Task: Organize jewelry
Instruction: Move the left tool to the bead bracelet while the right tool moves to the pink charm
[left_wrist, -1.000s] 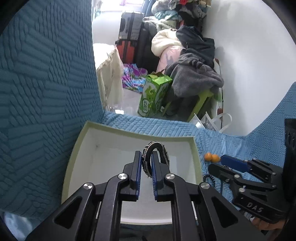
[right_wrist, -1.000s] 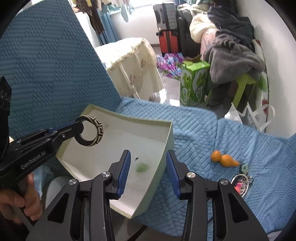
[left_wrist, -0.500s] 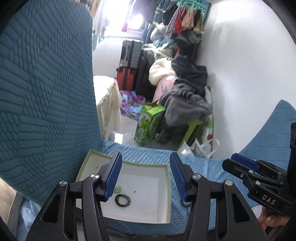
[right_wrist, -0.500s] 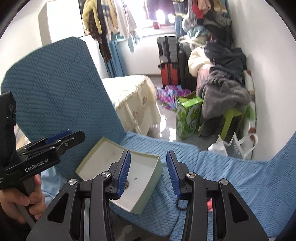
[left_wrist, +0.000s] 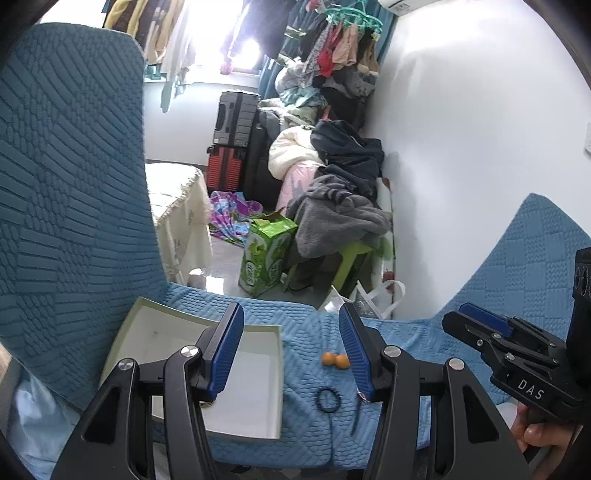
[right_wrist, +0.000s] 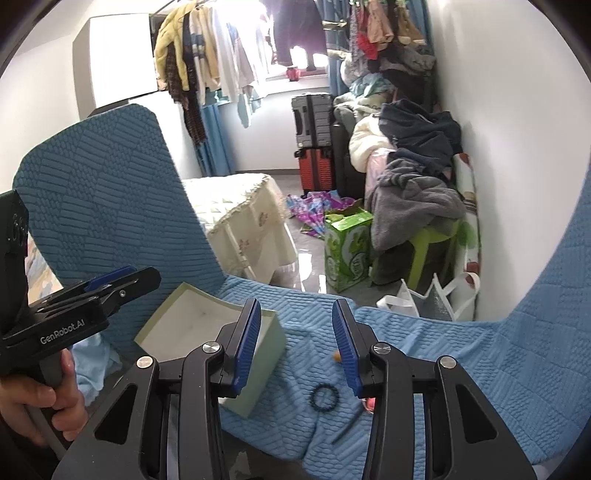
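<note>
— Bracelet first: where's the dark beaded bracelet (left_wrist: 327, 398)?

— Flat on the blue quilted cover (left_wrist: 424, 343), below and between the left gripper (left_wrist: 291, 347)'s 2 spread jaws, closer to the right-hand one. From the right wrist view, the same bracelet (right_wrist: 324, 396) lies low in the gap of the right gripper (right_wrist: 295, 345), nearer its right-hand jaw.

— Anything touching it?

— No. Just beyond it in the left wrist view sits an orange gourd-shaped charm (left_wrist: 335, 360), close against the inner edge of the right-hand jaw. A thin dark stick (left_wrist: 355, 417) lies beside the bracelet, under that same jaw.

— And the box?

— The pale green open box (left_wrist: 255, 402) sits to the left, partly behind the left-hand jaw; its white floor shows, though the jaw hides part of it. In the right wrist view the box (right_wrist: 207, 325) also lies behind the left-hand jaw.

— Are both grippers holding anything?

— Neither. Both sets of jaws stand wide apart with nothing between the pads. Each gripper hangs above the cover, well clear of the jewelry.
</note>
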